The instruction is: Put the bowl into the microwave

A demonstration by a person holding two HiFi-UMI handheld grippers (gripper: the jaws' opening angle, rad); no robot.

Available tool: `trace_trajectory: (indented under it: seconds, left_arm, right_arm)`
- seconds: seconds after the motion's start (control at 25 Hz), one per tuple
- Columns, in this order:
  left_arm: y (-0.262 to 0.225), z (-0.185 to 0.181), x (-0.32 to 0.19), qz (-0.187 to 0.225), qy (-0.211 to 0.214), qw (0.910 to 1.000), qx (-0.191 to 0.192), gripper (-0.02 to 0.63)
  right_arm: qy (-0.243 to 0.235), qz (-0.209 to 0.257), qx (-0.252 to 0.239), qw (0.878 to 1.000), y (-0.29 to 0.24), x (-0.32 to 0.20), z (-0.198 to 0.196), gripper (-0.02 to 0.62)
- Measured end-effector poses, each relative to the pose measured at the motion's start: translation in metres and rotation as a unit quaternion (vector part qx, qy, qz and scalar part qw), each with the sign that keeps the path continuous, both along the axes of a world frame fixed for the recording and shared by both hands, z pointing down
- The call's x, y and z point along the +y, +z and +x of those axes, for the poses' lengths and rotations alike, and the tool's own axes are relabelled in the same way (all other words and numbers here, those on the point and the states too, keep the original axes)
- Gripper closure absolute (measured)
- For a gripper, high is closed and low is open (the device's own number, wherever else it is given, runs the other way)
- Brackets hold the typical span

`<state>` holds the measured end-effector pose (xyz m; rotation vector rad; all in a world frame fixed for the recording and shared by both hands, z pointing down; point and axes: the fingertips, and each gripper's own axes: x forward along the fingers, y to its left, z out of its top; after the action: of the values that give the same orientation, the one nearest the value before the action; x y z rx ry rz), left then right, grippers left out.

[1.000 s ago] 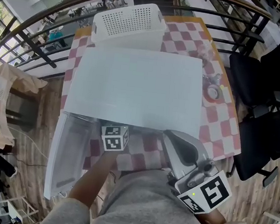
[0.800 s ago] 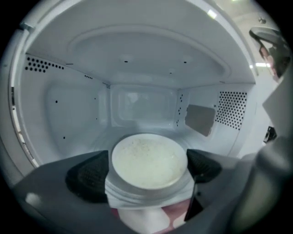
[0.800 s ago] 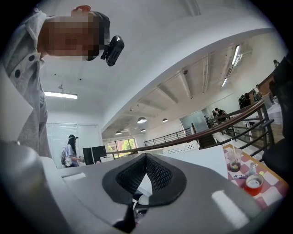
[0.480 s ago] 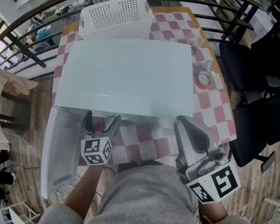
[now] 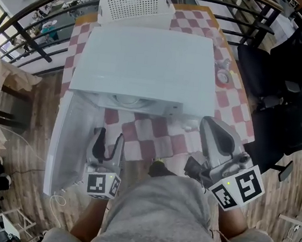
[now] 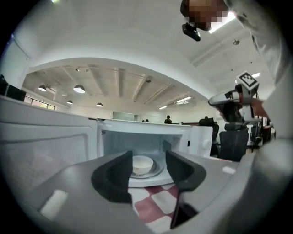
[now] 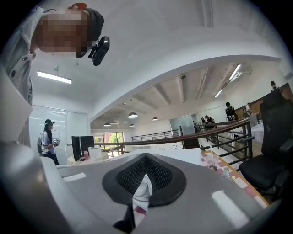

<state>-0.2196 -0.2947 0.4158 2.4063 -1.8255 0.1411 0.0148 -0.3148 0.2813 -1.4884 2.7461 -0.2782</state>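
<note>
My left tool (image 6: 149, 157) hangs in front of the open cavity of the white box-shaped microwave oven (image 5: 144, 63). Its two dark jaws are closing with nothing between them. The small cream ceramic bowl (image 6: 142, 163) shows through the gap, but it sits well beyond the tips. It stands upright on the round glass turntable (image 6: 154, 172) inside the cavity, roughly at its middle, so I judge the placing itself done.

My right tool (image 7: 145, 157) is closed and empty. It is held off to the right near the oven's front corner, above the table with the red-and-white checked cloth (image 5: 154, 140).

To finish this step well, I would bring the left tool straight back along the line of the cavity. That way neither jaw can catch the bowl's rim or the lip of the opening.

The white microwave door (image 5: 69, 146) stands swung wide on my left, just beside the left tool. If it is to be shut, I would push it with closed jaws laid flat against its panel, slowly and evenly. A hard swing could jolt the oven on the cloth and shift the bowl off centre on the turntable.
</note>
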Motion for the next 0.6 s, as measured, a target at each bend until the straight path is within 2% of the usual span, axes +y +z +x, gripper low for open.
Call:
trace_trajectory:
  seconds: [0.2,0.36,0.6]
  left_arm:
    - [-0.029,-0.009,0.04,0.017,-0.011,0.9996,0.02,0.478]
    - [-0.042,-0.024,0.08,0.016,-0.04,0.999,0.011,0.575]
    - [-0.06,-0.039,0.146,0.03,-0.061,0.9975,-0.022,0.595]
  right_arm:
    - [-0.017,0.003,0.004,1.0,0.0,0.029,-0.022,0.597]
    - [-0.03,-0.004,0.011,0.999,0.004,0.066,-0.039,0.597]
    - [-0.032,-0.01,0.019,0.999,0.011,0.129,-0.054,0.597]
